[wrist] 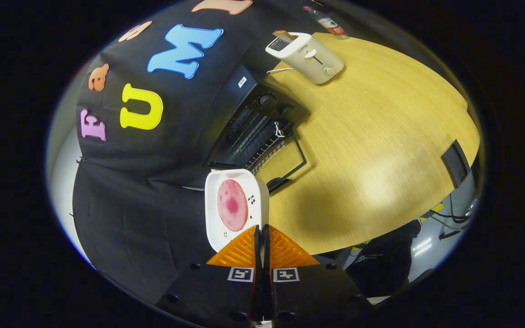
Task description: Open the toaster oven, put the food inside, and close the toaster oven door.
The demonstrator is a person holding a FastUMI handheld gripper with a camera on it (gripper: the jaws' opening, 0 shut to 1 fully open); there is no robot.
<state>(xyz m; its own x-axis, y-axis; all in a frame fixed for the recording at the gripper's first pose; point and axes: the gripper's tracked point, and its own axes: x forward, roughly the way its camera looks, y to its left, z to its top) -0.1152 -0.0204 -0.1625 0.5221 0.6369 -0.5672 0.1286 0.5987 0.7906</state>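
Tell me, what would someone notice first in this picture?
Probably the white plate with a round pink slice of meat on it, pinched by its edge in the tongs, which are shut on it. Just beyond the plate, the black toaster oven stands with its door folded down open on the wooden table. Farther back on the table stands a white toaster with a slice of bread sticking out.

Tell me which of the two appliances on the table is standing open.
The black toaster oven, beyond the claw that is shut on the plate: its door hangs open. The white toaster has only top slots.
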